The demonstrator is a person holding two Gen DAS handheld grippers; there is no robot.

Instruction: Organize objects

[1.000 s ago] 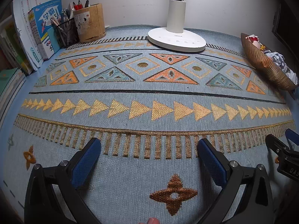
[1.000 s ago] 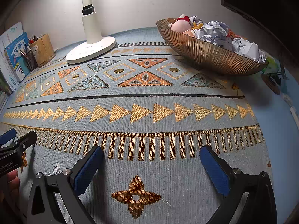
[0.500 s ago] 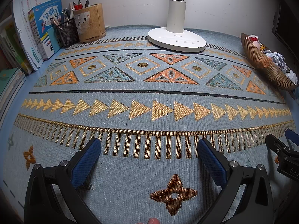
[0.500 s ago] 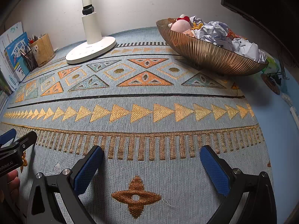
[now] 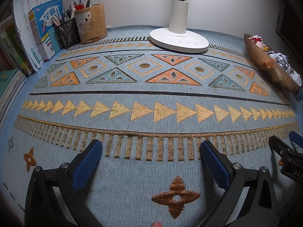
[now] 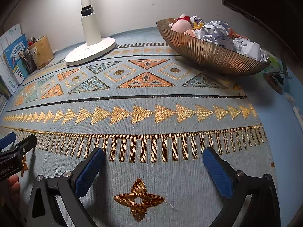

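We hold the left hand-held gripper (image 5: 151, 151) and the right hand-held gripper (image 6: 153, 158) low over the patterned mat (image 5: 151, 94) on the table, side by side, both spread wide with nothing between the blue pads (image 6: 89, 170).

The things to organize, as we judge, sit in the ribbed golden bowl (image 6: 208, 56) at the far right: crumpled paper balls (image 6: 217, 32), a pink soft toy (image 6: 180, 26) and small bits beneath. The paper should be very light and crushable, easy to pinch across any fold. The toy looks soft and yielding, so we would take it across its middle. The bowl itself seems rigid and slick, best gripped at its rim.

Far left stand a cork pen holder (image 5: 90, 22), a mesh pen cup (image 5: 68, 32) and upright books (image 5: 45, 28); the white lamp base (image 5: 180, 39) sits far centre.

The lamp head is cut off above. What lies deeper in the bowl is hidden, and the small dark item (image 6: 274, 79) right of it is hard to make out.
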